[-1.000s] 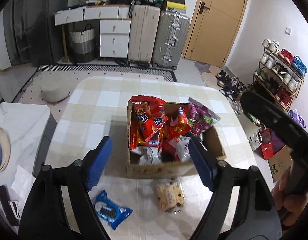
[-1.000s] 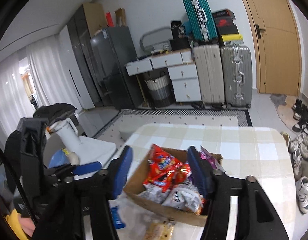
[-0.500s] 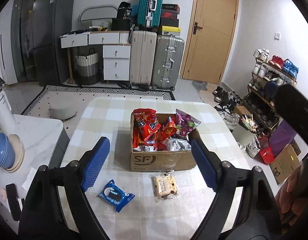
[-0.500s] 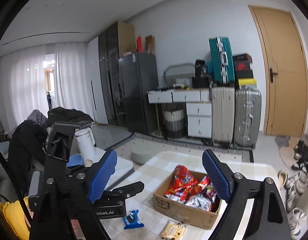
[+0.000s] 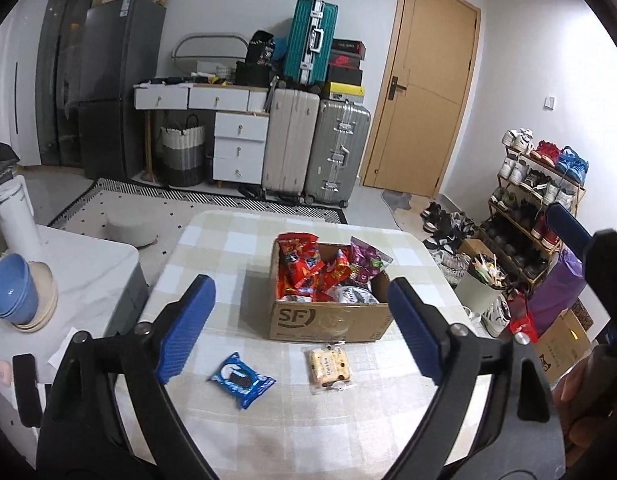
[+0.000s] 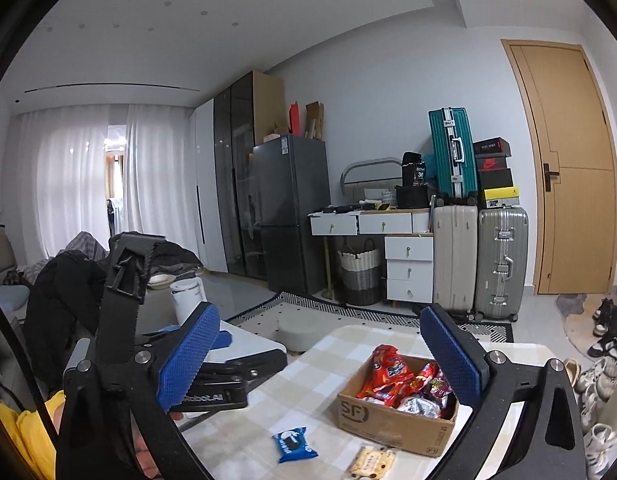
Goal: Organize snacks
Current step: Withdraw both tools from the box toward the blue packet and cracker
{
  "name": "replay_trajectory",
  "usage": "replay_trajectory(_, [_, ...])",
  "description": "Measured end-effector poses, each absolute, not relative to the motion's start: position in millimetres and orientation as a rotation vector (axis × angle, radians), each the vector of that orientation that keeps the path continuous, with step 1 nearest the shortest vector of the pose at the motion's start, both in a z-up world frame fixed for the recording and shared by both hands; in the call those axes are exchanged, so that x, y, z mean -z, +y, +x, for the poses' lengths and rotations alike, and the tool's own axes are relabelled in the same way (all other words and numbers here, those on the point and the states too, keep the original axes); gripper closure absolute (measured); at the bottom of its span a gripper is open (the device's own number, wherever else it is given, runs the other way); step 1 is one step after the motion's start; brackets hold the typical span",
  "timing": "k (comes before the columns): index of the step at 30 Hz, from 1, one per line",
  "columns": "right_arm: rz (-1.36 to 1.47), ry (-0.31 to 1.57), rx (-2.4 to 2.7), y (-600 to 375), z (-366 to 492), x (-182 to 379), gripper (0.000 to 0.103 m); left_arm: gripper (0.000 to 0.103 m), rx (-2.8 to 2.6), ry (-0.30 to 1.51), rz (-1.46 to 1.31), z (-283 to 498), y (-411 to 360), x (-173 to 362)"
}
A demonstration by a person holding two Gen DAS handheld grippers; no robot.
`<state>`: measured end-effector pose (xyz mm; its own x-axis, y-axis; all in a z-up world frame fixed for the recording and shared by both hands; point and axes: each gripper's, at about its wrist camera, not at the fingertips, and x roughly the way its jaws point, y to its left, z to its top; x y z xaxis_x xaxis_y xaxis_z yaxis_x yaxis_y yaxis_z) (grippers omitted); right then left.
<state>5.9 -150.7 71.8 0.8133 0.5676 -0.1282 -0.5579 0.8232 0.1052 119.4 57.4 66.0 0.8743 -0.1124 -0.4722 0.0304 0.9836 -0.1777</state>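
We are holding both grippers higher and further back from the surface point(image 5: 236, 236) than a second ago, so the cardboard box point(image 5: 328, 322) now looks smaller and sits beyond the fingertips. Our left gripper point(image 5: 300, 330) is spread wide and holding nothing; our right gripper point(image 6: 320, 360) is likewise released and now pointing more toward the room. The box is holding red and purple snack bags. The blue cookie packet point(image 5: 241, 379) and the clear biscuit packet point(image 5: 328, 366) are lying just in front of it, unmoved.
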Motion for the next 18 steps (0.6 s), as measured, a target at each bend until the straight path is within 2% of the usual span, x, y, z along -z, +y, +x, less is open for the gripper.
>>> replay_trajectory(2, [0.071,0.156,-0.6,-152.8,1.4,-70.8,0.001,0.001,0.051,0.481,-0.172,106.0,66.0,-67.1])
replay_trajectory(11, [0.103,0.133,-0.566,-163.8,1.9,-54.1,0.001,0.001,-0.015,0.459,-0.175,77.9,91.6,-42.5])
replay_trajectory(18, [0.143,0.178,-0.544,-172.6,14.3,-30.0,0.001,0.001,-0.044,0.525,-0.177,103.6,95.8,-4.6])
